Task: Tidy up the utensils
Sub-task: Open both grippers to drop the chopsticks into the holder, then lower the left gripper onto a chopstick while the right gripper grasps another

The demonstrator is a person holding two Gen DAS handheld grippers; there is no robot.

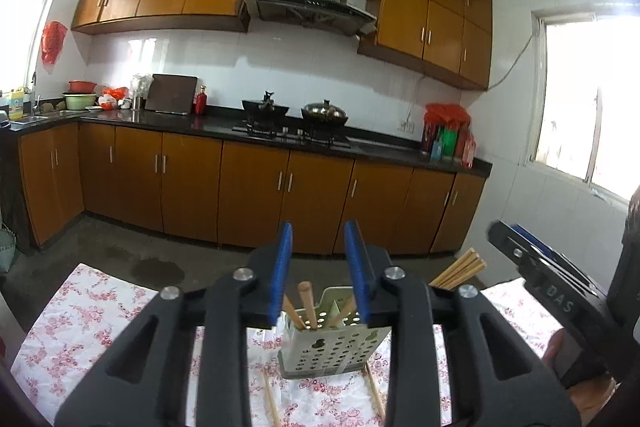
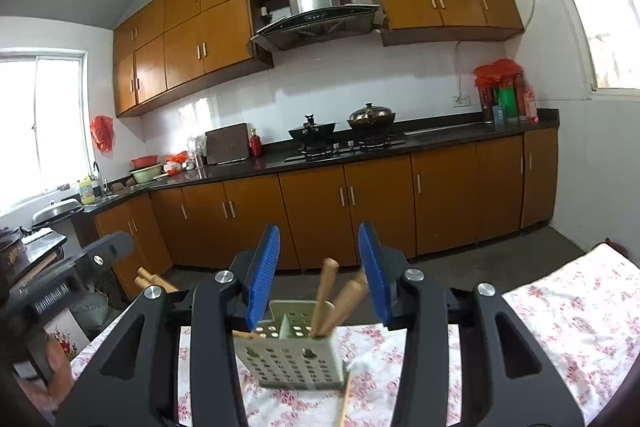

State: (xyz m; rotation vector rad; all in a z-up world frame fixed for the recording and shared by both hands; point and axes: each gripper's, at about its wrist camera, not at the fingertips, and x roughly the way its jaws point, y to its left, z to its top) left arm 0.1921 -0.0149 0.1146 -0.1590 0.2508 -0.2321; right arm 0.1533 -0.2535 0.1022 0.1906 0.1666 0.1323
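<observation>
Perforated pale-green plastic utensil holder [image 1: 334, 347] is what we see first, standing on the table [image 1: 80, 327] with its white cloth printed in pink flowers, directly ahead of both our grippers. Several wooden-handled utensils [image 1: 307, 303] stand in its compartments, leaning at different angles, and in the right wrist view two brown handles [image 2: 326, 291] tilt toward the right side of the holder. Loose light wooden chopsticks [image 1: 270, 401] lie flat on the cloth just beside the holder's base, one on each side in the left wrist view. Our left gripper [image 1: 318, 267] hovers above the holder with its blue-padded jaws spread apart and nothing between them. Our right gripper [image 2: 318, 267] is likewise parted and empty, held over the holder. In the left wrist view a bundle of wooden sticks [image 1: 460, 269] pokes up just behind the left gripper's right-hand arm. Beyond the table run orange-brown wooden cabinets [image 1: 256, 187] under a dark worktop with a gas stove [image 1: 288, 133] carrying two pots.
</observation>
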